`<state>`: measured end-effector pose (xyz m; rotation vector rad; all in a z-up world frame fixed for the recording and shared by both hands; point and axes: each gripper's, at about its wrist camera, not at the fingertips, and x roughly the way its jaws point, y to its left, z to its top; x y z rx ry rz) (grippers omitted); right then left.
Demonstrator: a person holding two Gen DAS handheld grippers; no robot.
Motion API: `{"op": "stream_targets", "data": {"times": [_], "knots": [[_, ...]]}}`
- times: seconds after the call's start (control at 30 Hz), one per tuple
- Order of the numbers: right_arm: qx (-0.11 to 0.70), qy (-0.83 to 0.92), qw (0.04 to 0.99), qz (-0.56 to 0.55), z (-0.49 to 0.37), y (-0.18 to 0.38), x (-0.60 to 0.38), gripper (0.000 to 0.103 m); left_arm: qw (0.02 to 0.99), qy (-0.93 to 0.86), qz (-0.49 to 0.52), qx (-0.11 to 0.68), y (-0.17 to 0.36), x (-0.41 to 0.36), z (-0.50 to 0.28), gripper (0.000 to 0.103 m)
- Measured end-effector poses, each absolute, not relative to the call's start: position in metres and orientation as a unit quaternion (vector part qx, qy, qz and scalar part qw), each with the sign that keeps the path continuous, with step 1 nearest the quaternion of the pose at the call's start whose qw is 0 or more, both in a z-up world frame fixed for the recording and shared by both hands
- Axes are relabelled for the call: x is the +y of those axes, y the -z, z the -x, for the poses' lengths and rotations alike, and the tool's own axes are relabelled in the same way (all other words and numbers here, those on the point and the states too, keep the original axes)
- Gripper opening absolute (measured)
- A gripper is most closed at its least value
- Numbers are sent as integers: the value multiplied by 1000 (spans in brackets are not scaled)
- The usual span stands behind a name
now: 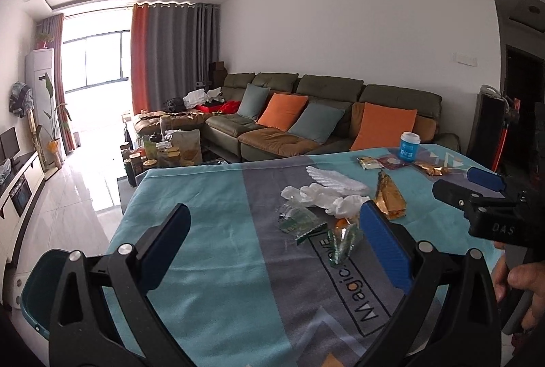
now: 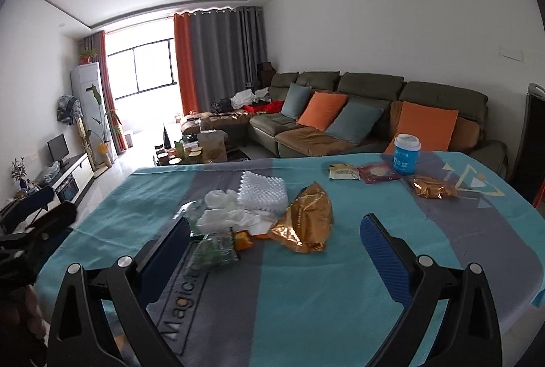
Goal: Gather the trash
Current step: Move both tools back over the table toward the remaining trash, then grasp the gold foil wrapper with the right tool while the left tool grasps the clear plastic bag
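Observation:
Trash lies in a heap on the teal and grey tablecloth (image 1: 211, 230): crumpled white tissue (image 1: 327, 196), a white bubble-wrap pad (image 2: 262, 191), clear green-printed wrappers (image 1: 299, 220) and a gold foil bag (image 2: 306, 224). Farther back lie a second gold wrapper (image 2: 432, 190), a red packet (image 2: 379, 172) and a pale packet (image 2: 343, 172). My left gripper (image 1: 276, 224) is open above the near left of the cloth, nothing between its fingers. My right gripper (image 2: 276, 230) is open too, hovering short of the gold bag. In the left wrist view the right gripper (image 1: 477, 186) shows at the right edge.
A blue cup with a white lid (image 2: 406, 153) stands at the table's far side. A teal bin (image 1: 37, 292) sits on the floor beside the table's near left corner. Behind the table are a green sofa (image 2: 357, 108) with cushions and a cluttered coffee table (image 1: 163, 152).

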<state>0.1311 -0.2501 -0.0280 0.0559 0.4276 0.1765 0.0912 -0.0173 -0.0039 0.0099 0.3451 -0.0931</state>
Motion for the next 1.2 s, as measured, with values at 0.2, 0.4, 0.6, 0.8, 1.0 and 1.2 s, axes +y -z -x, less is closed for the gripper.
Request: {"op": "stream_targets", "data": {"times": [0.2,0.4,0.6,0.8,1.0,1.2], "knots": [[239,-75,968,-26,-161,33,-257,96,982,52,0,183,9,-15,-115,98],[262,-66,962,-32,-191,37,-268,96,979,69,2,193,13,-19,-144,98],[305,-60,950,-26,-233,46,-270,96,977,70,6,203,18,-18,-170,98],[352,-75,932,-45,-276,61,-273,96,973,68,9,218,28,-17,-190,98],[396,-90,912,-64,-301,84,-275,88,968,68,20,239,41,-15,-212,98],[413,-101,901,-84,-306,96,-278,61,965,71,22,250,50,-17,-226,98]]}}
